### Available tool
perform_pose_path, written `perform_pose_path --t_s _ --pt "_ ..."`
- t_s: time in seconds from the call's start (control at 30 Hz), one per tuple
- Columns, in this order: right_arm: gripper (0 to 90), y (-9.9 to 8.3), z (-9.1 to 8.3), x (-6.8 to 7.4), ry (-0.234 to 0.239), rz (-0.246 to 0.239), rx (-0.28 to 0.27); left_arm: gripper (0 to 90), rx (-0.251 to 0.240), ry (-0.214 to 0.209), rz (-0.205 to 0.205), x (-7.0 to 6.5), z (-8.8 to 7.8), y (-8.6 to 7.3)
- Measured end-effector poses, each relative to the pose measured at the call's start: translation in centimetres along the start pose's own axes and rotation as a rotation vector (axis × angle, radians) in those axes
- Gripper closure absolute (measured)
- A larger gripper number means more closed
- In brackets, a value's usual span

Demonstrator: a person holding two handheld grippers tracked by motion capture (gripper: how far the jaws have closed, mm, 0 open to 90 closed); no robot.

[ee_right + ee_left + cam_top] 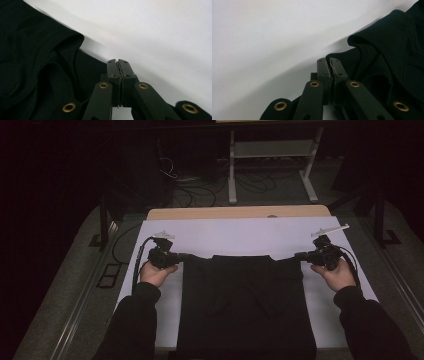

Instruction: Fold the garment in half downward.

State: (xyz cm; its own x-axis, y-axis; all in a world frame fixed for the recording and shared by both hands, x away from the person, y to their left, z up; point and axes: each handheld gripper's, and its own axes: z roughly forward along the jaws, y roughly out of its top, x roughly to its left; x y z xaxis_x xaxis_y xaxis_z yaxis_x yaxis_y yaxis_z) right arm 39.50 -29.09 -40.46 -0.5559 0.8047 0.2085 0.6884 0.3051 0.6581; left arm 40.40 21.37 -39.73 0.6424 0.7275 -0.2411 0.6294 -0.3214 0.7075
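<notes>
On the white table, both grippers pinch the unmarked black garment's far corners.

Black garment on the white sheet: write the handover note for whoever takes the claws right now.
Left claw: shut on the black garment, pinching its far left corner.
Right claw: shut on the black garment at its far right corner.
Garment: lies flat and dark on the white sheet over the table, its far edge stretched between the two claws, its near edge at the table's near edge.
Done: both far corners gripped.
Left: probably a fold or a straightening; keep both grips even so the cloth does not slip.
</notes>
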Motion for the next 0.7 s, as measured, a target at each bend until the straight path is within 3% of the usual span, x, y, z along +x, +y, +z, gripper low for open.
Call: perform_pose_path --t_s 0.5,0.7 --pt "87.2 1.8 0.0 -0.8 0.004 0.001 -0.032 86.8 -0.013 -0.009 -0.021 1.0 0.1 1.3" --pt "87.2 2.6 -0.2 -1.0 -0.011 0.006 -0.038 86.8 -0.023 0.010 -0.015 1.1 -0.3 2.3"
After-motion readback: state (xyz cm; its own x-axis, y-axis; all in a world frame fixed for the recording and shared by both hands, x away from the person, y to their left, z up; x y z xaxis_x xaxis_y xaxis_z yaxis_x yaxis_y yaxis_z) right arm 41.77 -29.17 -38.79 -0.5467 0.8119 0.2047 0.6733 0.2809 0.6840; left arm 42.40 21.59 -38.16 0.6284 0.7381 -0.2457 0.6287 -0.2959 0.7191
